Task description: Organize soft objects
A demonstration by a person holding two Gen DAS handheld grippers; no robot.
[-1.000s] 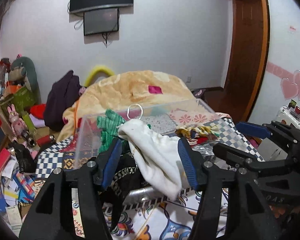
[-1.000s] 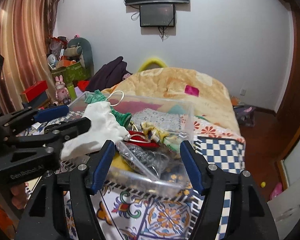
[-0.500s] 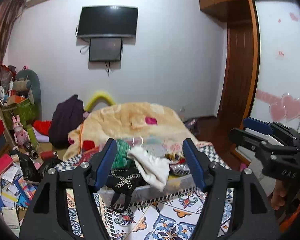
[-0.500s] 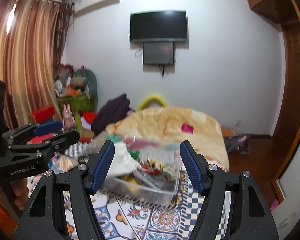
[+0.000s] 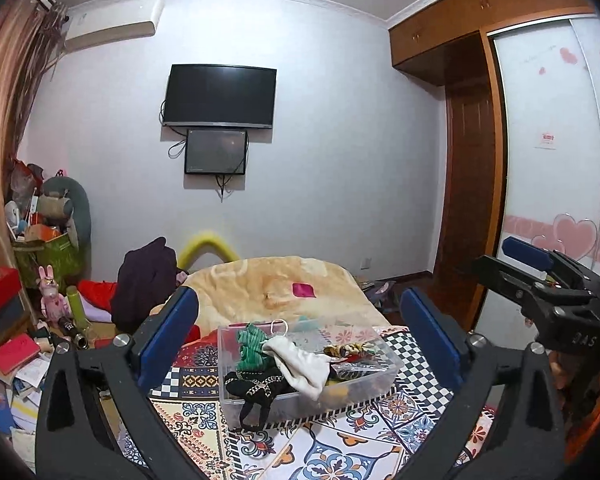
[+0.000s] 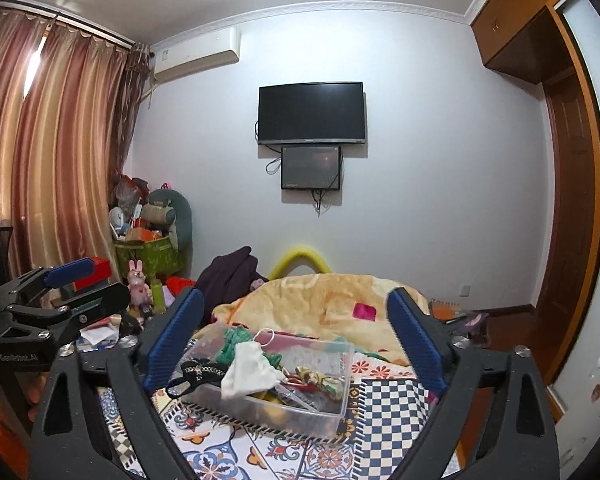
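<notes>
Grippers: left gripper (image 5: 300, 338) and right gripper (image 6: 294, 340) both spread apart, empty, above clear bin (image 5: 364, 386); white cloth (image 5: 302, 364) drapes over bin contents.

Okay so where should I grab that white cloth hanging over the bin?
Probably the loose end of the white cloth draping over the clear bin's front wall. Come from the front with the left gripper, already open; that flap hangs clear of the other items.
</notes>
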